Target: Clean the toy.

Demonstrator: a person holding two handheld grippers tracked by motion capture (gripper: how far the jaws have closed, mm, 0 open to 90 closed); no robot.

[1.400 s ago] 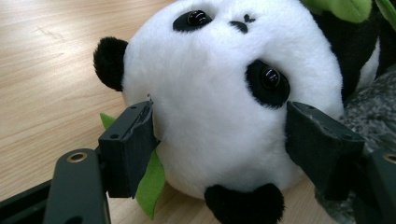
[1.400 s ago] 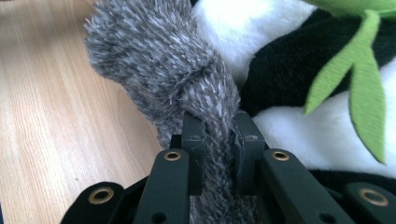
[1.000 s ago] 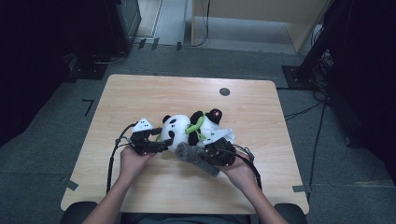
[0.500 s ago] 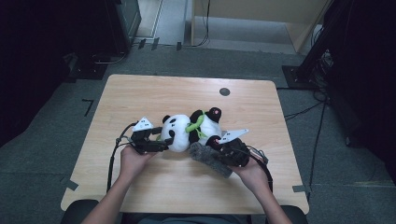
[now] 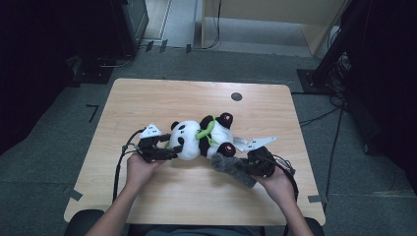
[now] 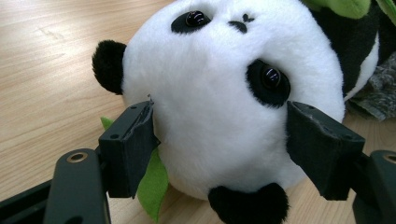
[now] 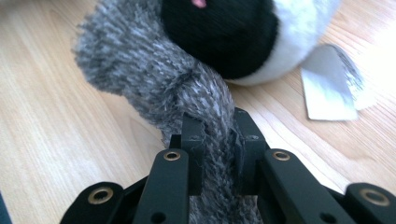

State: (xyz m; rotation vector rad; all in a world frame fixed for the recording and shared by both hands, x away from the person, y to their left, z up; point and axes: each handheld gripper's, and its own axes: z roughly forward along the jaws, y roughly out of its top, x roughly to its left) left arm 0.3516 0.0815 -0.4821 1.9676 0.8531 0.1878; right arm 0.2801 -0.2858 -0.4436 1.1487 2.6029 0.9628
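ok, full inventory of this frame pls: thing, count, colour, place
panda plush: 1, black and white with green leaf trim, lying mid-table, head between the left gripper's pads
grey knit cloth: 1, fuzzy grey, beside the panda's foot, pinched by the right gripper
white tag: 1, flat on the table by the panda's rear
table: 1, light wood
round grommet: 1, dark, far side of the table
left gripper: 1, black, clamped on the panda's head
right gripper: 1, black, shut on the cloth
hands: 2, near table edge
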